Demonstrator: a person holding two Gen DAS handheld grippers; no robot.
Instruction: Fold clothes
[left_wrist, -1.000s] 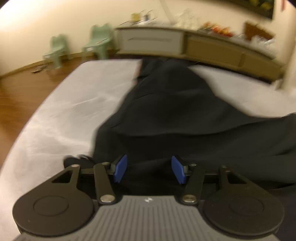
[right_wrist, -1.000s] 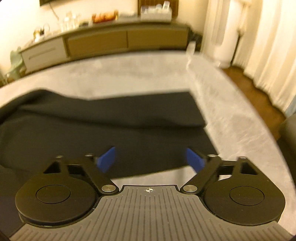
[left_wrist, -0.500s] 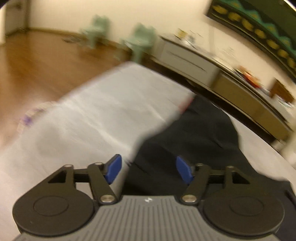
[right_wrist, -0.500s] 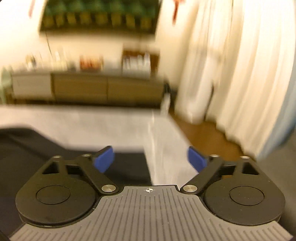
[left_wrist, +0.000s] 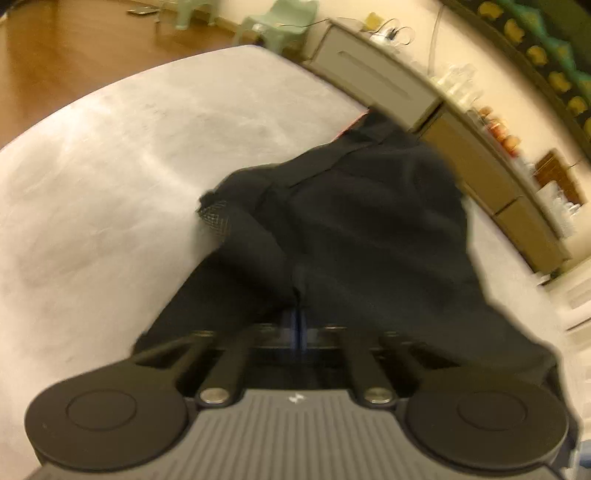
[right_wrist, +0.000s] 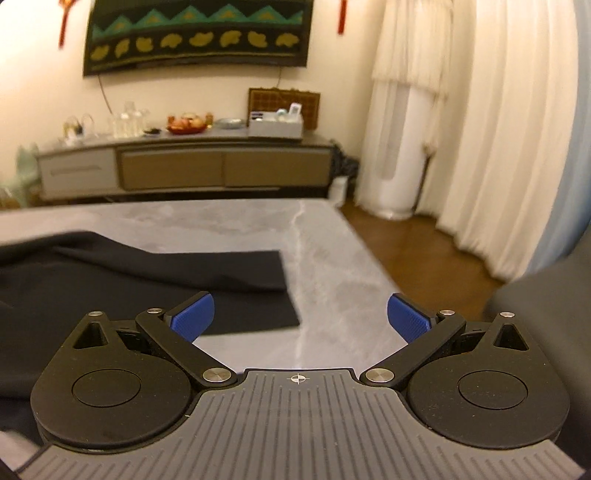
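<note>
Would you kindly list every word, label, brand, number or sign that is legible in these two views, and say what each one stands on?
No readable words or numbers in either view.
Left gripper body: a small white mark, a logo with no letters.
Right gripper body: a small crosshair mark, no text.
Wall hanging: zigzag and yellow shapes, no writing.
Items on the sideboard: any labels are too small and blurred to read.

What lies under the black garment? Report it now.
The black garment lies on a grey marbled tabletop, visible around its edges in both views. Whatever sits beneath the cloth's middle is covered. The left gripper is shut on its near edge.
</note>
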